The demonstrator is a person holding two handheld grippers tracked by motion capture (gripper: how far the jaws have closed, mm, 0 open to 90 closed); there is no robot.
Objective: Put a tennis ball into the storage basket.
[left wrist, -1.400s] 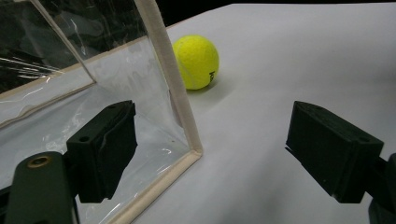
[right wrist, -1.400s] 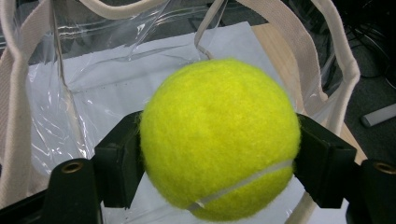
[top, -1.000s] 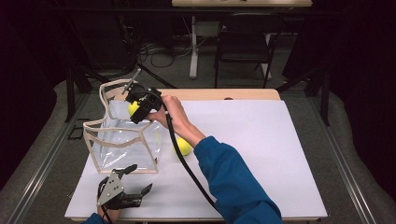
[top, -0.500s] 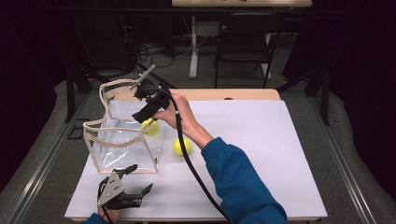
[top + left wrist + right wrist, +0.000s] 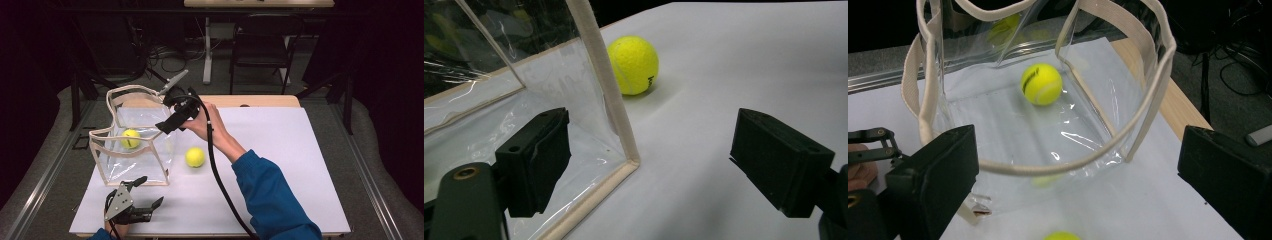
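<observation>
My right gripper is black, with 2 blocky black jaws and a thick black cable trailing along my blue sleeve. My left gripper is black, topped by a grey 3-cornered plate; a brass-coloured screw sits near one jaw.

Tennis ball now loose inside the clear bag, out of the right gripper.

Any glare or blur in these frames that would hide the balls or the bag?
High view: table brightly lit, surroundings dark; both balls clear, one in the bag, one on the table. Left gripper view: bag wall shows streaky reflections, near jaws soft, ball sharp with a soft shadow. Right gripper view: small glints on the bag floor, ball inside plain.
</observation>
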